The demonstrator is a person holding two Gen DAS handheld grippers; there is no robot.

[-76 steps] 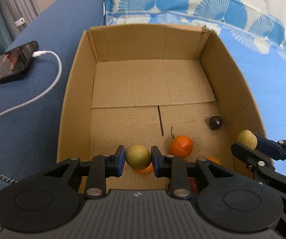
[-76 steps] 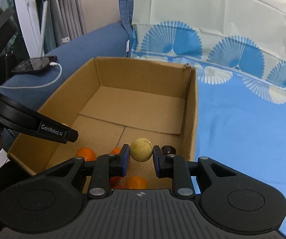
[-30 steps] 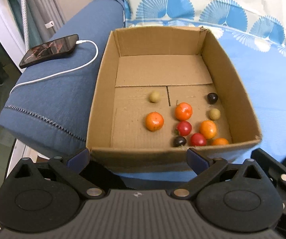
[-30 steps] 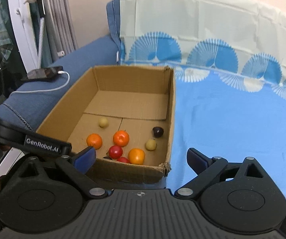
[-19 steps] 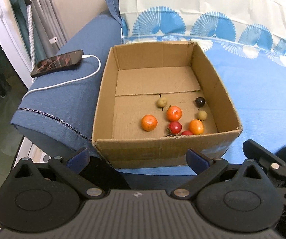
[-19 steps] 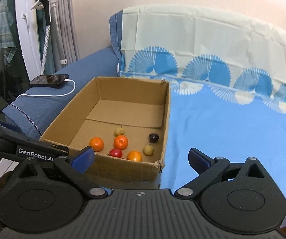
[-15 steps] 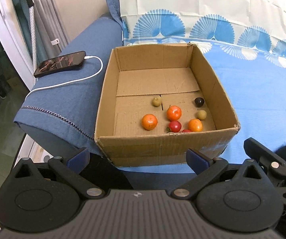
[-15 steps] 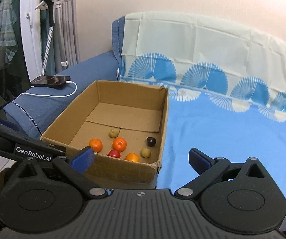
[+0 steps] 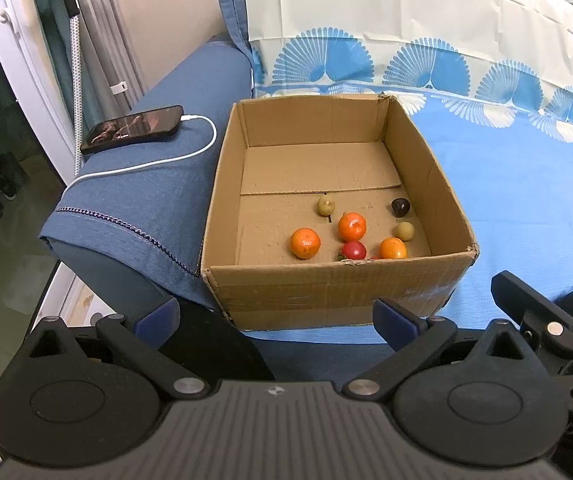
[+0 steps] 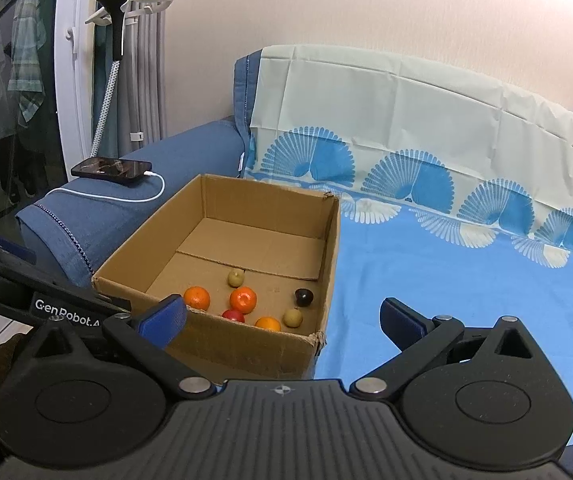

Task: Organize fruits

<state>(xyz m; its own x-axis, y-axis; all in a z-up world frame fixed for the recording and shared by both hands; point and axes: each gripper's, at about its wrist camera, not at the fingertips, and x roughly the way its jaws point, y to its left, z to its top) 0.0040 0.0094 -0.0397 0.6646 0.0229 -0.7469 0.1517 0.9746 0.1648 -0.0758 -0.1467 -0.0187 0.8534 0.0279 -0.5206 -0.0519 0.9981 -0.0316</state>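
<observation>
An open cardboard box (image 9: 326, 288) (image 10: 246, 344) sits on a blue-covered sofa seat. On its floor lie several small fruits: oranges (image 9: 305, 243) (image 10: 243, 299), a red fruit (image 9: 353, 249) (image 10: 233, 315), two yellowish-green ones (image 9: 325, 205) (image 10: 293, 318) and a dark plum (image 9: 400, 207) (image 10: 304, 297). My left gripper (image 9: 274, 316) hangs open in front of the box's near wall, nothing between its blue pads. My right gripper (image 10: 282, 318) is open too, held back from the box's near right corner. Both stand well clear of the fruit.
A phone (image 9: 132, 129) (image 10: 111, 168) on a white charging cable (image 9: 142, 164) lies on the blue sofa armrest left of the box. A blue sheet (image 10: 466, 280) with fan patterns covers the seat to the right. A garment steamer (image 10: 112, 20) stands by the wall.
Both grippers let go of their yellowish-green fruits, which now lie in the box. Both opened wide and drew back and up from the box, so it looks smaller.
</observation>
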